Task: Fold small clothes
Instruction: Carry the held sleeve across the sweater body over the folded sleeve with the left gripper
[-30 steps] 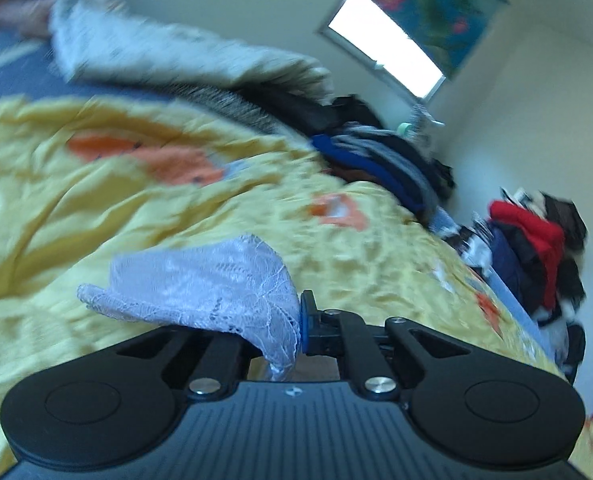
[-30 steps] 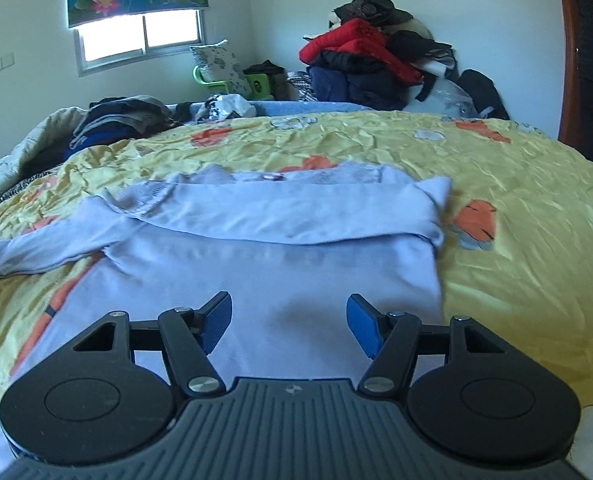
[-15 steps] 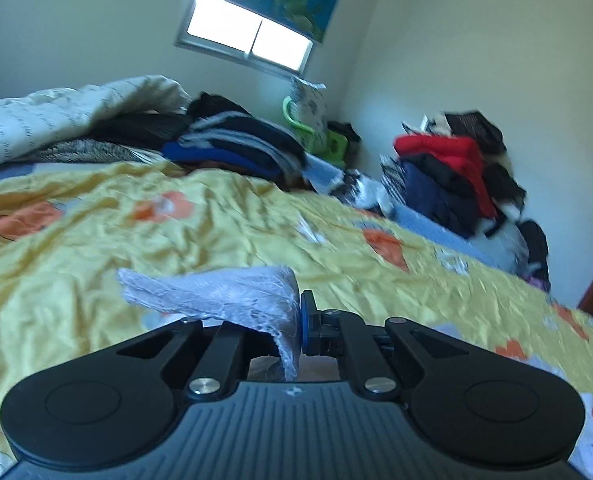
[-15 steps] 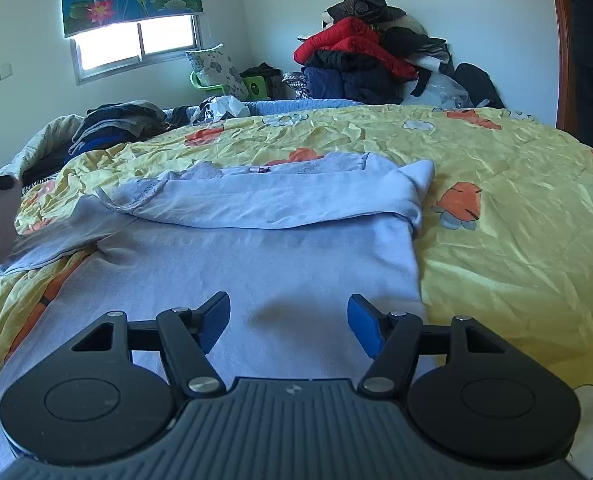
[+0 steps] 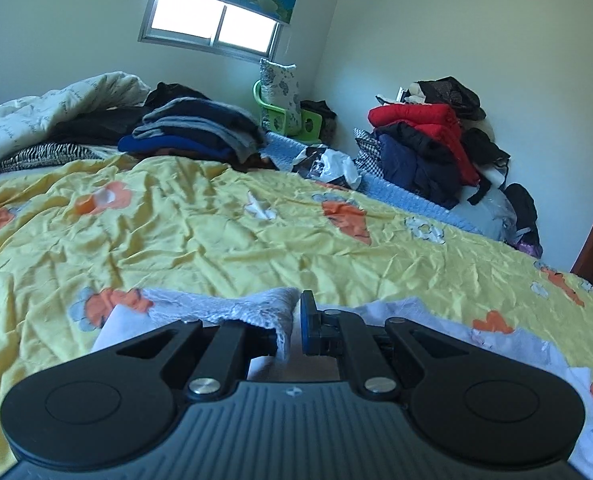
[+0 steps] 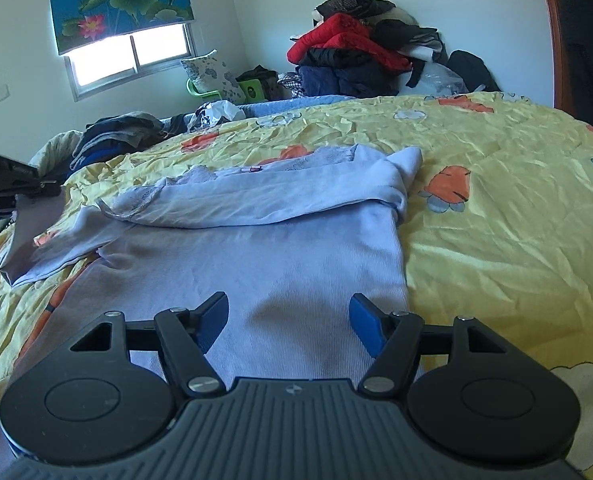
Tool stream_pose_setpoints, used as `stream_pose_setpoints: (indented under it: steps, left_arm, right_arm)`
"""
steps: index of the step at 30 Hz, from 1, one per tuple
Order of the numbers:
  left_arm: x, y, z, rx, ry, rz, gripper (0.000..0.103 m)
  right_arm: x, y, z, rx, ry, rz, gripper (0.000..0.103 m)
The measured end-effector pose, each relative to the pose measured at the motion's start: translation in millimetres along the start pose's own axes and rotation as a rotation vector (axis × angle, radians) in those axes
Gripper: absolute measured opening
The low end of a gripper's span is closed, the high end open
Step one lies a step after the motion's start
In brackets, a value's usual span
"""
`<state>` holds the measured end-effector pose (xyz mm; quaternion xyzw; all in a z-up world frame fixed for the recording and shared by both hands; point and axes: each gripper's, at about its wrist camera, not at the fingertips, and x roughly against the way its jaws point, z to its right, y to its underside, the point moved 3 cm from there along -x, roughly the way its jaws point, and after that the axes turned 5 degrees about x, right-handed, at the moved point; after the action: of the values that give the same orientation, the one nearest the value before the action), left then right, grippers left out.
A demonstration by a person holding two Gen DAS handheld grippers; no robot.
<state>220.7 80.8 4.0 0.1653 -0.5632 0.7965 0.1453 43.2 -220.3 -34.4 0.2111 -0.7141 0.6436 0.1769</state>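
Observation:
A pale lilac long-sleeved top (image 6: 296, 256) lies flat on the yellow bedspread (image 6: 496, 208), its right sleeve folded across the chest. My right gripper (image 6: 288, 320) is open and empty, low over the top's lower body. My left gripper (image 5: 294, 326) is shut on the lace-trimmed cuff (image 5: 256, 308) of the other sleeve. In the right wrist view the left gripper (image 6: 12, 184) holds that sleeve (image 6: 28, 240) lifted at the far left edge.
Folded dark clothes (image 5: 200, 132) and a white quilt (image 5: 48, 108) lie at the bed's far side. A heap of red and dark jackets (image 6: 360, 56) stands against the wall by a green chair (image 5: 288, 116). A wooden door frame (image 6: 552, 32) is at the right.
My left gripper has swung round with the lace cuff, from facing the quilt side toward the garment and the room's corner. The right gripper has dropped slightly and stayed open.

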Motion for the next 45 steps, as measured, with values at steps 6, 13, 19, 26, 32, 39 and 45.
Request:
stream_pose_setpoints:
  steps: [6,13,19,26,32,39,45]
  left_arm:
    - [-2.6,-14.6,31.9,-0.04,0.03,0.023,0.006]
    - [-6.7,-21.3,87.8,-0.084,0.107,0.032,0.006]
    - [-13.0,-8.4,137.7,-0.129,0.181,0.001,0.006]
    - [-17.4,16.0,178.6,-0.175,0.25,-0.054,0.006]
    - [-19.6,36.6,205.8,-0.222,0.289,-0.093,0.006]
    - [-24.1,59.6,227.1,-0.261,0.316,-0.14,0.006]
    - [-23.7,73.9,245.6,-0.303,0.341,-0.156,0.006]
  right_arm:
    - [-1.4,0.9,0.0,-0.001,-0.008,-0.006,0.076]
    - [-2.1,2.0,2.5,-0.021,-0.02,-0.006,0.077]
    - [-1.9,2.3,8.2,-0.053,-0.027,-0.002,0.078]
    - [8.7,2.8,10.7,-0.026,0.037,0.023,0.079]
    - [21.1,3.9,30.7,-0.031,0.107,0.036,0.08]
    - [29.1,8.0,50.8,-0.056,0.155,0.03,0.08]
    - [28.7,10.1,55.5,-0.063,0.158,0.027,0.08]
